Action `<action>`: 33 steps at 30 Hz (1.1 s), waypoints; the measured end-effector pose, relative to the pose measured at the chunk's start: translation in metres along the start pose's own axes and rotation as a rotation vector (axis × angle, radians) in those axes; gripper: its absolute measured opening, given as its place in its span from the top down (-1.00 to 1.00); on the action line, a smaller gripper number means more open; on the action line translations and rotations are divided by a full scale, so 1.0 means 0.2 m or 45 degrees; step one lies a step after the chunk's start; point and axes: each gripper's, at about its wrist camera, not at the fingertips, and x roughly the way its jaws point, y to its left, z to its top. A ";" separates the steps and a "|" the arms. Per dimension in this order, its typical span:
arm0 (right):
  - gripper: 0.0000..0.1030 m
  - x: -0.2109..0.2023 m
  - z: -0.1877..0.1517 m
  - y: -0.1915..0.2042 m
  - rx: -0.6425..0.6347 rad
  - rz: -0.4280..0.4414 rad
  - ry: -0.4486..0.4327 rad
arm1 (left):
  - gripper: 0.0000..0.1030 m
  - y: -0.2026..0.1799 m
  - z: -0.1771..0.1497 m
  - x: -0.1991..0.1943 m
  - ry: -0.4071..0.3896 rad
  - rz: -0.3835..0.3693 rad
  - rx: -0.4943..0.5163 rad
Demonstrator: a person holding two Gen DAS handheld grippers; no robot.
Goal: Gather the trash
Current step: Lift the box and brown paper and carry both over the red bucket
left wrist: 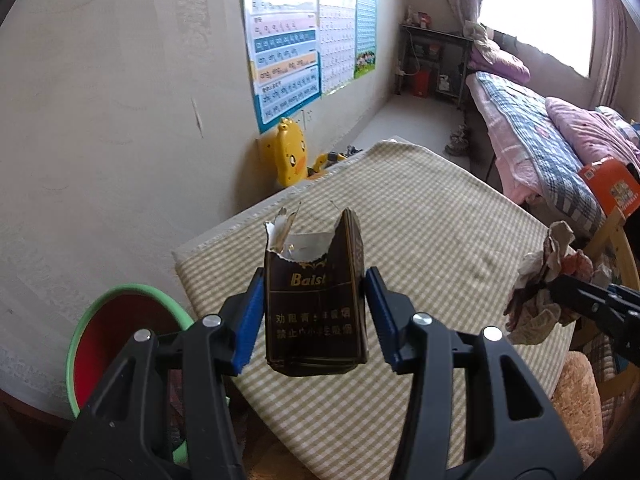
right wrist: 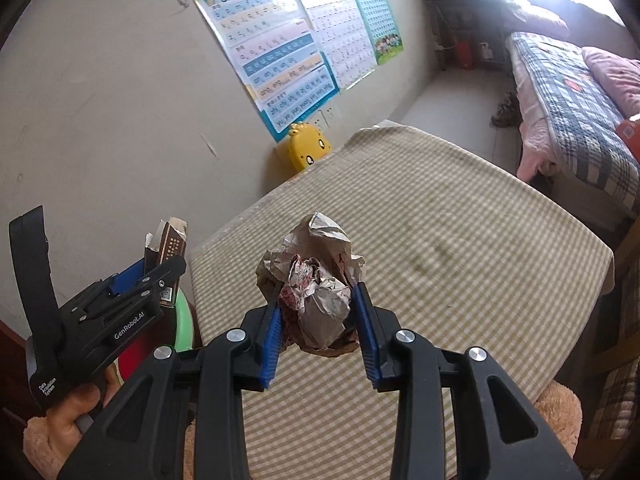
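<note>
My left gripper point(left wrist: 316, 312) is shut on a torn brown cigarette pack point(left wrist: 316, 304) and holds it upright above the left edge of the checked table point(left wrist: 440, 220). The pack also shows in the right wrist view point(right wrist: 168, 248), held by the left gripper point(right wrist: 156, 276). My right gripper point(right wrist: 318, 332) is shut on a crumpled ball of paper point(right wrist: 316, 280), held above the table point(right wrist: 460, 240). In the left wrist view the paper ball point(left wrist: 540, 292) and right gripper point(left wrist: 560, 288) are at the right. A green-rimmed red bin point(left wrist: 116, 332) stands on the floor below left of the pack.
A yellow duck toy point(left wrist: 290, 152) sits against the wall behind the table. Posters point(left wrist: 284, 44) hang on the wall. A bed with plaid and pink bedding point(left wrist: 560, 140) lies at the right. An orange box point(left wrist: 612, 184) sits near the bed. A wooden chair point(left wrist: 616, 248) stands right of the table.
</note>
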 end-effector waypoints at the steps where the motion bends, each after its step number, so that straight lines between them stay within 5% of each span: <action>1: 0.38 0.00 0.00 0.02 -0.009 0.003 0.001 | 0.08 0.01 0.00 0.00 -0.001 0.003 -0.009; 33: 0.35 0.42 -0.02 0.67 -0.301 0.190 0.194 | 0.08 0.79 -0.27 0.05 0.100 0.313 -0.320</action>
